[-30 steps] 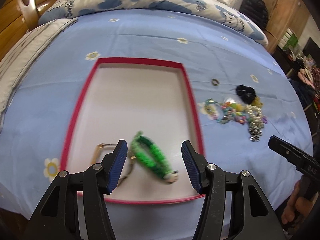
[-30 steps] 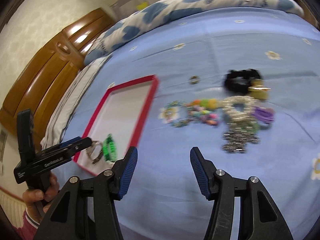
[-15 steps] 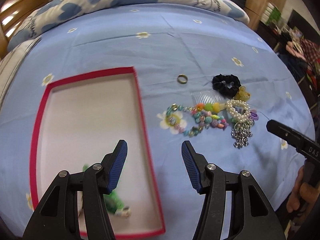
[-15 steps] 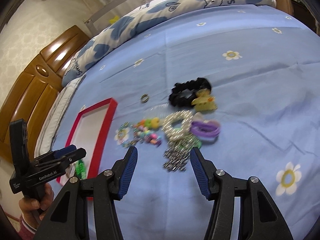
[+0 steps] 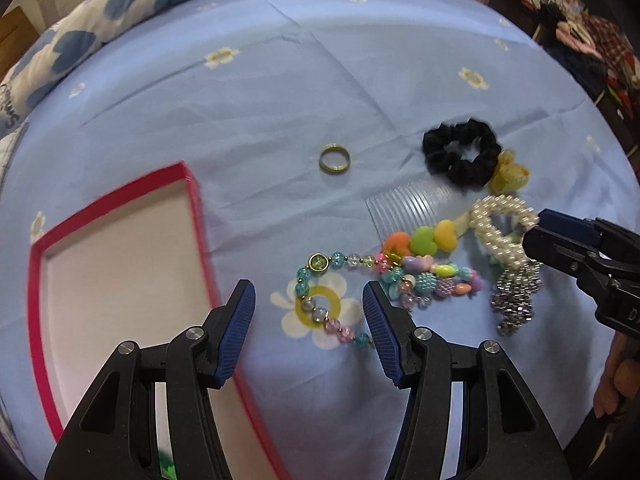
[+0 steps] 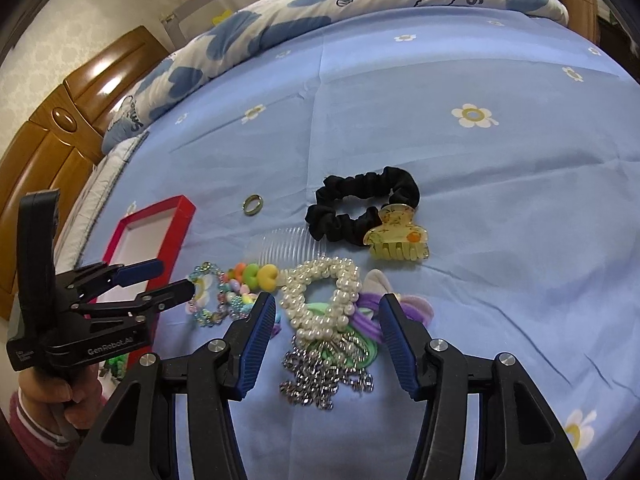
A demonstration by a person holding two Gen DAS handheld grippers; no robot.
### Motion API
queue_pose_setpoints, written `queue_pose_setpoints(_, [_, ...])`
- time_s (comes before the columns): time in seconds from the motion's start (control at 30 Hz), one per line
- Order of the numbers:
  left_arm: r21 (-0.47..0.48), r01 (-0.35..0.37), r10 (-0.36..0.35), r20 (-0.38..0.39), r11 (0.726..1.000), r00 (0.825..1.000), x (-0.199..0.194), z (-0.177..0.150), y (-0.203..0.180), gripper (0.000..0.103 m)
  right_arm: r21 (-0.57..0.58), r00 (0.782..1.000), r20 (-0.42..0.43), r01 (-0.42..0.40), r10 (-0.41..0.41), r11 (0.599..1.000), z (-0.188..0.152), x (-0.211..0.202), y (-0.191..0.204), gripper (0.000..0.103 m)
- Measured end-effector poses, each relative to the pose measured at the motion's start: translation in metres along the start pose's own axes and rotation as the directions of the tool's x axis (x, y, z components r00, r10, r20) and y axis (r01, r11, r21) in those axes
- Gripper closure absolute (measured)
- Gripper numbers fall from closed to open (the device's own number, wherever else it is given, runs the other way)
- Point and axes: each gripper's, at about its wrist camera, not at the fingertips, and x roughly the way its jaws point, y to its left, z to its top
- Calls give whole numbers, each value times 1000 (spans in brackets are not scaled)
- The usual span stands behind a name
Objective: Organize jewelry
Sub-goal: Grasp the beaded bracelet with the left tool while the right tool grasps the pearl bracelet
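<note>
My left gripper [image 5: 309,298] is open and empty above a glass-bead bracelet [image 5: 320,280] lying on the blue sheet, just right of the red-rimmed white tray [image 5: 192,200]. My right gripper [image 6: 326,312] is open and empty, its jaws either side of a pearl scrunchie [image 6: 320,292] and a silver chain tassel [image 6: 320,372]. The pile also holds a colourful bead bracelet [image 5: 432,280], a clear comb [image 5: 408,204], a black scrunchie [image 5: 460,152], a yellow claw clip [image 6: 396,240], purple and green hair ties [image 6: 368,320] and a gold ring [image 5: 335,159].
A green bracelet [image 6: 116,362] lies in the tray, mostly hidden behind the left gripper [image 6: 172,280]. A blue-patterned duvet [image 6: 320,8] lies rolled at the bed's far end. A wooden wardrobe [image 6: 52,140] stands at left. Clutter [image 5: 580,32] sits beyond the bed's right side.
My left gripper has swung right from over the tray and the green bracelet to over the glass-bead bracelet. My right gripper has moved right and closer onto the pearl scrunchie pile.
</note>
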Motion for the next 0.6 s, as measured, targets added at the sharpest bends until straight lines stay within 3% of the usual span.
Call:
queue_pose_setpoints(0.2, [21,-3,3,-21,1000,1000,14,0,-5,62,9,1000,-26,12,-11,1000,-3,13,-6,74])
queue_pose_setpoints(0.27, [30,13,-12,-20,999,1000,14,1,-7,82,19,1000,-20,11,-11,1000,-3,11,-9,84])
queue_pose_setpoints(0.33, [48,22,-21,-16,999,1000,13,1,-11,96,31,1000,-12,3,-3,1000,-3,9,-12,89])
queue_pose_setpoints(0.6, [12,91,-91,41,996,995,-14,-9,-13,97,42,999,43,-33,31,999,-5,-17,-6,91])
